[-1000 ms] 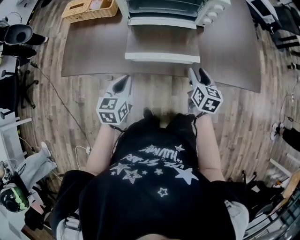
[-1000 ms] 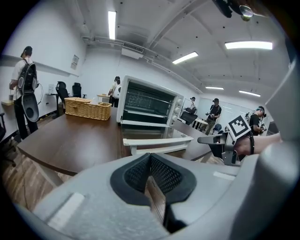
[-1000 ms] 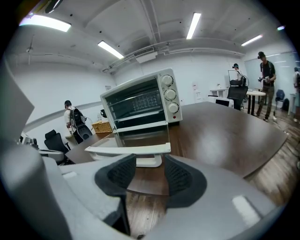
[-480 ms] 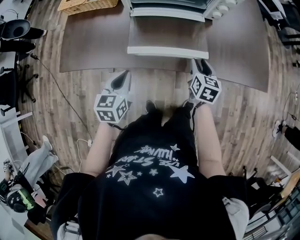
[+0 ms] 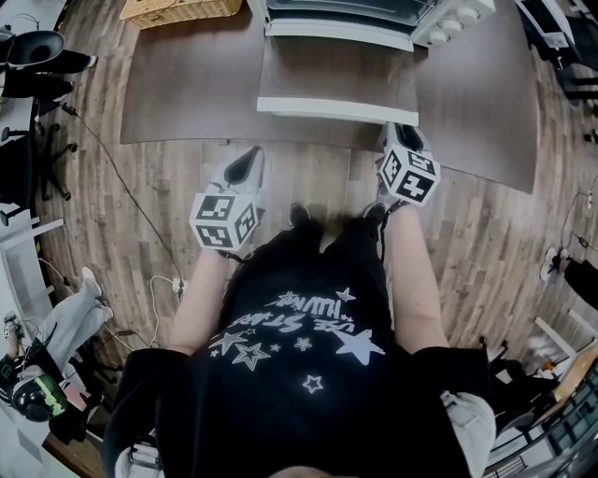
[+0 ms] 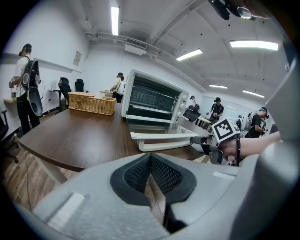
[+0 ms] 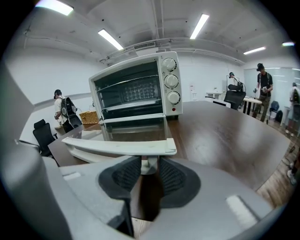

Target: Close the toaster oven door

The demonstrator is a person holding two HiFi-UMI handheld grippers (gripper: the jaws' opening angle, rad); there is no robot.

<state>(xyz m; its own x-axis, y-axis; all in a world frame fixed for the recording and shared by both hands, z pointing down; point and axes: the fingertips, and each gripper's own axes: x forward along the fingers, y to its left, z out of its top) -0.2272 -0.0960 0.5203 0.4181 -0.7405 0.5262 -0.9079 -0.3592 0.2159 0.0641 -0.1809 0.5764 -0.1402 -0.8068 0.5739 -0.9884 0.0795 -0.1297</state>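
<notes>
The white toaster oven stands at the back of the brown table. Its glass door lies folded down flat, with the white handle toward me. My right gripper is at the handle's right end. In the right gripper view the handle crosses just above the pads, and its right post stands in the gap of the right gripper. Those jaws have just been closing, and the pads still stand apart from the post. My left gripper hangs shut and empty before the table edge, left of the door.
A wicker basket sits at the table's back left. The oven's knobs are on its right side. A cable and office chairs lie to the left on the wood floor. Several people stand in the room behind.
My right gripper has moved forward and down to the right end of the door handle, and its jaws have narrowed. The left gripper has stayed in place.
</notes>
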